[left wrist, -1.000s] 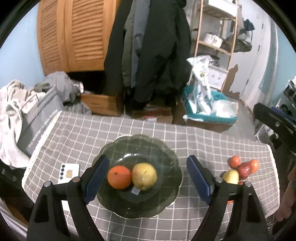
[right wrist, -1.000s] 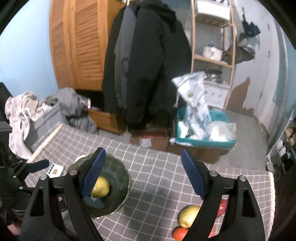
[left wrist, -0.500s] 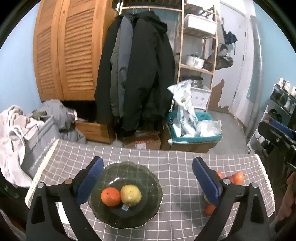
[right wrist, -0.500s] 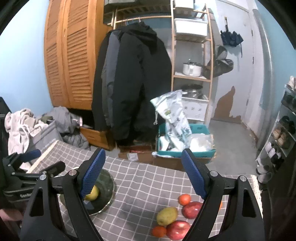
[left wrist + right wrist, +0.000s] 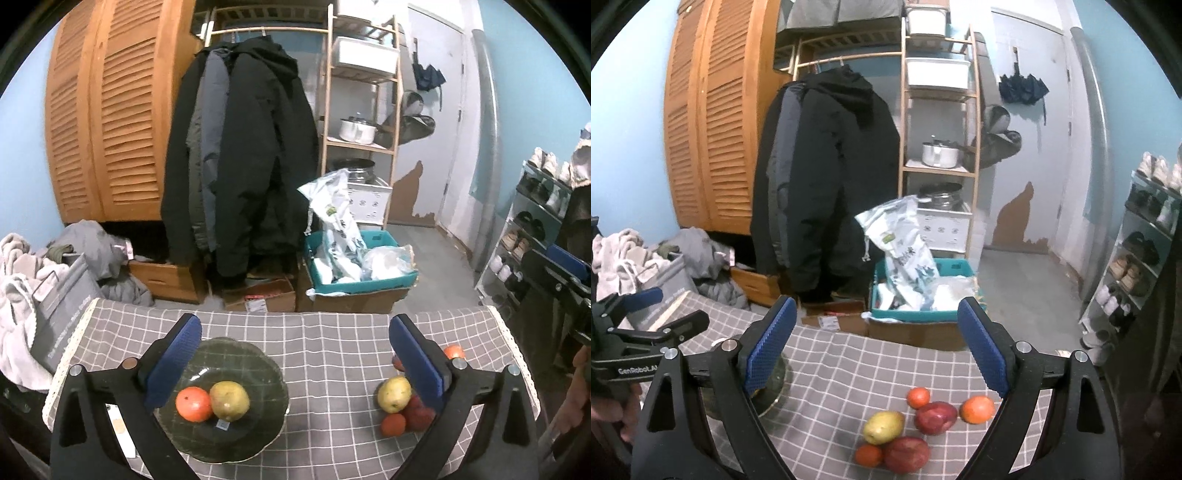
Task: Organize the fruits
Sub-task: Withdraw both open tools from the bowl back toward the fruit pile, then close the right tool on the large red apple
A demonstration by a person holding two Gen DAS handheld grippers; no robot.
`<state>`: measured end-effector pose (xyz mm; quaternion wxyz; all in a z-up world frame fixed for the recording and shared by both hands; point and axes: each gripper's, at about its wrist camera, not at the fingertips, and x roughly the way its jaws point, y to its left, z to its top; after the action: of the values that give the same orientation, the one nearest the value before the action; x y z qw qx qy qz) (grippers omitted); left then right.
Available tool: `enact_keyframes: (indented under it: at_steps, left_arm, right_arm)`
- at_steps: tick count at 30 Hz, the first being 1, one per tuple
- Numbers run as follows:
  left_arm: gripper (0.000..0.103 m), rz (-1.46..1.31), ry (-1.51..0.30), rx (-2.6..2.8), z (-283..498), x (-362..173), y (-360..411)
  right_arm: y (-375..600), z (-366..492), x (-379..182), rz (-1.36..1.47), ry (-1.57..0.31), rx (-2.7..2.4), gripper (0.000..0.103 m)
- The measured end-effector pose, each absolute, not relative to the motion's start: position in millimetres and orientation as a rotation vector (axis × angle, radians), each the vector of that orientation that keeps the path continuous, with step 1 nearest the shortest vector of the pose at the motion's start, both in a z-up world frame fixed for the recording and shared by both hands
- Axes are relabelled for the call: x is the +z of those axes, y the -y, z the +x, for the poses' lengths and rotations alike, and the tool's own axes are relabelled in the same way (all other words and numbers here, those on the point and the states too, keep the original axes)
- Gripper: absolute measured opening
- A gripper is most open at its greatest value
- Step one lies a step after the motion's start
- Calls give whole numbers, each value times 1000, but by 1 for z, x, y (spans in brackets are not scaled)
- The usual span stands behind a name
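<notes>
Fruit sits in 2 places on the checked tabletop (image 5: 332,347): an orange (image 5: 193,404) and a pear (image 5: 229,401) touching in the dark bowl (image 5: 258,373), and 6 loose pieces (image 5: 916,432) clustered well apart to its right. Left tongs (image 5: 295,354) and right tongs (image 5: 875,343) are both opening, nothing between them.

We see a checked cloth (image 5: 332,343) over the table. Behind it dark coats (image 5: 240,155) hang on a rail beside louvred wooden doors (image 5: 110,122). A wooden shelf (image 5: 364,92) holds a pot (image 5: 357,130). A teal crate (image 5: 360,271) holds white bags. Laundry (image 5: 22,266) is heaped at left; shoes (image 5: 1134,273) fill a rack at right.
</notes>
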<state>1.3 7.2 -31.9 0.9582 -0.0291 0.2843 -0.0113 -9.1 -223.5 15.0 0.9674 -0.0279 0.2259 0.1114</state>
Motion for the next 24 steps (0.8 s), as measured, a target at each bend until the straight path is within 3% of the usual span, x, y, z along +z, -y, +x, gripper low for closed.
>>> enact_keyframes:
  at_steps: [24]
  left_arm:
    - [102,39,-763,-132,41,-104,70]
  right_arm:
    - [295,16,-73,54,-743,157,89]
